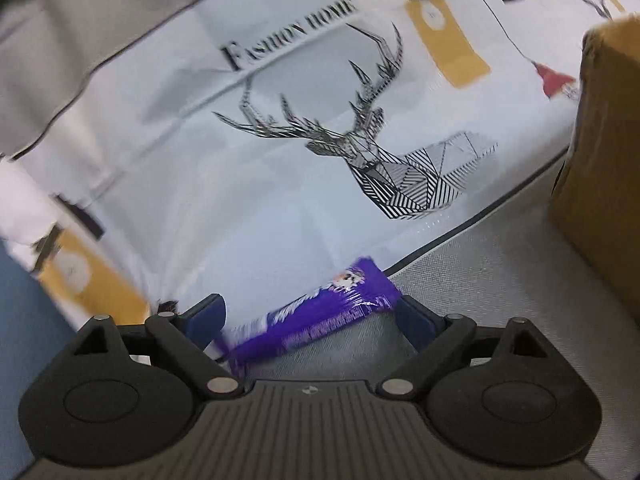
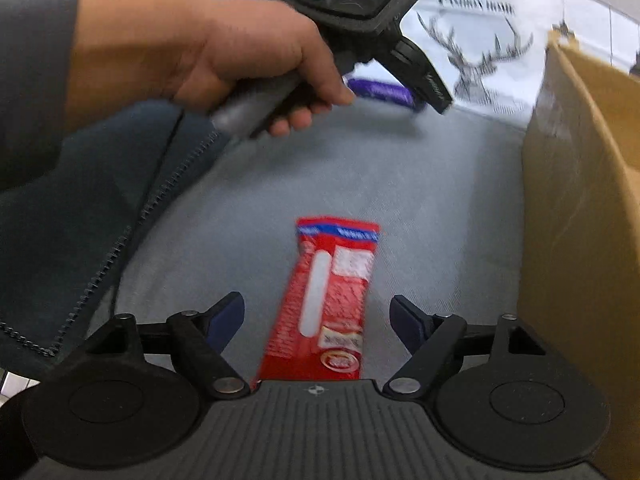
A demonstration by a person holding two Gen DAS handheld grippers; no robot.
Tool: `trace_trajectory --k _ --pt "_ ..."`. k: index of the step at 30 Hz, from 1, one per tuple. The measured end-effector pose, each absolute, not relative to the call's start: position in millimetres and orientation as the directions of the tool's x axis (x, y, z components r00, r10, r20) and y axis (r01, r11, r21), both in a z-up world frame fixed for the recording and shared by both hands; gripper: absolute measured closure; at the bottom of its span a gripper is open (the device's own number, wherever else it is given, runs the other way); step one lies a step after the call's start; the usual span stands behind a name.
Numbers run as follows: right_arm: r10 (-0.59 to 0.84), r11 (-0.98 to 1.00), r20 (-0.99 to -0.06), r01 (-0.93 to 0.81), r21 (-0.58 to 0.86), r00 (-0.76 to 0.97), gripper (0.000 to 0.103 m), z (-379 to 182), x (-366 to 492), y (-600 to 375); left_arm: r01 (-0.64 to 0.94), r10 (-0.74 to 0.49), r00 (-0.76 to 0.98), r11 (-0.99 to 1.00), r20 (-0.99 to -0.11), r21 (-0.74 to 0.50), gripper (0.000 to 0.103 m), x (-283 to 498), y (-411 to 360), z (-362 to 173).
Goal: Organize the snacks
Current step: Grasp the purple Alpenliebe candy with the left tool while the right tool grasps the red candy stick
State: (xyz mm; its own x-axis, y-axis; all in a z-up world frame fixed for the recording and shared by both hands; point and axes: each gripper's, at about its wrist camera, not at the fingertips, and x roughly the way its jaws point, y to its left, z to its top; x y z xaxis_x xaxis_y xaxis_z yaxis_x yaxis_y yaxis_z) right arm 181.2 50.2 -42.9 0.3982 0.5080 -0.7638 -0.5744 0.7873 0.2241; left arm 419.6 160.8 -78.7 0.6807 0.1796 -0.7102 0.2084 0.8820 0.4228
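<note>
A purple snack bar (image 1: pixel 320 312) lies on the grey cloth between the open fingers of my left gripper (image 1: pixel 312 316), its far end near the right finger. It also shows in the right wrist view (image 2: pixel 380 94), under the left gripper (image 2: pixel 416 92). A red snack packet (image 2: pixel 328 304) lies lengthwise on the grey cloth between the wide-open fingers of my right gripper (image 2: pixel 316 320), touching neither finger. A cardboard box (image 2: pixel 580 208) stands at the right, and its corner shows in the left wrist view (image 1: pixel 600 160).
A white cloth printed with a deer and "FASHION HOME" (image 1: pixel 360 152) covers the surface beyond the grey cloth (image 2: pixel 360 184). The person's hand and dark sleeve (image 2: pixel 120 80) fill the upper left of the right wrist view.
</note>
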Motion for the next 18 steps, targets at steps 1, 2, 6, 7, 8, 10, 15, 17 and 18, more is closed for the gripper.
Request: trace_trajectory --k 1,2,6,7,8,10,15,17,18 --pt "0.502 0.790 -0.771 -0.570 0.225 0.393 0.022 -46 179 47 0.212 0.156 0.669 0.897 -0.727 0.388 0.016 424 165 -81" --pt "0.497 0.793 -0.777 -0.566 0.227 0.385 0.022 -48 180 46 0.214 0.105 0.655 0.924 -0.748 0.317 0.022 427 173 -80" --pt "0.493 0.790 -0.790 -0.568 0.231 0.365 0.022 -54 182 45 0.120 0.010 0.576 0.988 -0.817 0.097 0.082 427 197 -70" --pt "0.490 0.788 -0.792 -0.572 0.225 0.363 0.022 -55 182 47 0.103 0.023 0.566 0.990 -0.824 0.098 0.083 422 197 -68" --pt "0.486 0.786 -0.795 -0.578 0.218 0.362 0.022 -55 181 49 0.091 0.030 0.557 0.991 -0.830 0.097 0.083 415 197 -66" --pt "0.481 0.782 -0.800 -0.587 0.208 0.358 0.022 -57 180 51 0.067 0.017 0.532 0.996 -0.847 0.062 0.083 394 200 -61" --pt "0.457 0.775 -0.805 -0.614 0.152 0.379 0.022 -64 176 57 -0.060 0.048 0.504 0.998 -0.862 0.021 0.083 317 206 -42" --pt "0.449 0.770 -0.799 -0.627 0.120 0.399 0.023 -67 172 58 -0.122 0.065 0.499 0.993 -0.864 0.004 0.083 279 208 -32" --pt "0.451 0.769 -0.794 -0.629 0.114 0.408 0.027 -68 171 57 -0.159 0.068 0.497 0.987 -0.865 -0.014 0.083 260 210 -28"
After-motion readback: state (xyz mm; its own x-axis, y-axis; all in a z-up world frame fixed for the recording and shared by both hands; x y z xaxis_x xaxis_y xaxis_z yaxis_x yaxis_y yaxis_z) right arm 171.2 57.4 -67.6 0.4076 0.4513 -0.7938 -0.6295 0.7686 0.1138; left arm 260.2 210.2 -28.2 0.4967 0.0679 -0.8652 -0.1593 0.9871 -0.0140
